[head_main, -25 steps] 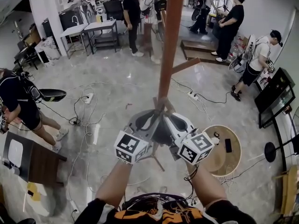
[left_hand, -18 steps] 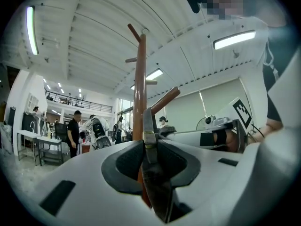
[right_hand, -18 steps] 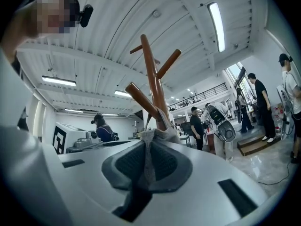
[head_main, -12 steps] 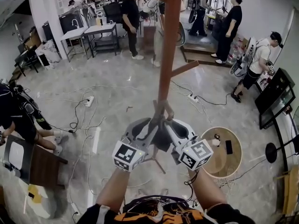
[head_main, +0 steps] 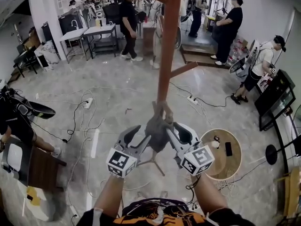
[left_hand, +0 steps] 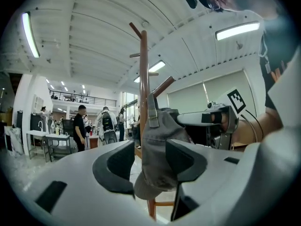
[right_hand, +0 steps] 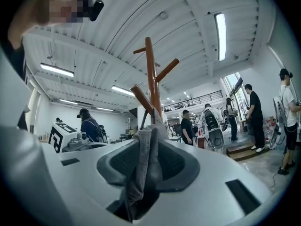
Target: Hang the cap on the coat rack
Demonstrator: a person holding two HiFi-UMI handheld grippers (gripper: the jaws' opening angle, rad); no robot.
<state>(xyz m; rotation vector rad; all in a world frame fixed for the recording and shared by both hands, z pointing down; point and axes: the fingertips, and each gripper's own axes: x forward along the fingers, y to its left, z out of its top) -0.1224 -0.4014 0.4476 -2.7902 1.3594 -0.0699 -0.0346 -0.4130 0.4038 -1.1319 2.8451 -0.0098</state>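
Observation:
The grey cap point(head_main: 157, 130) hangs by its back strap from a low peg of the brown wooden coat rack point(head_main: 167, 55). My left gripper point(head_main: 141, 138) is at the cap's left; its jaws are opening, and the cap point(left_hand: 157, 145) hangs between them with a gap on the left side. My right gripper point(head_main: 175, 134) is at the cap's right, jaws also opening, with a fold of cap fabric point(right_hand: 143, 168) hanging loose between the pads. The rack's pole point(left_hand: 144, 79) rises just behind the cap. Its upper pegs point(right_hand: 151, 79) show above the right jaws.
A round wooden side table point(head_main: 233, 166) with a phone on it stands at the right of the rack. A dark table point(head_main: 40, 166) is at the left. Cables point(head_main: 84, 121) trail over the floor. Several people stand at the back and right; one person point(head_main: 14, 119) is at the left.
Both grippers' jaws have spread apart and drawn a little toward me. The cap, earlier pinched between them, now hangs from the peg.

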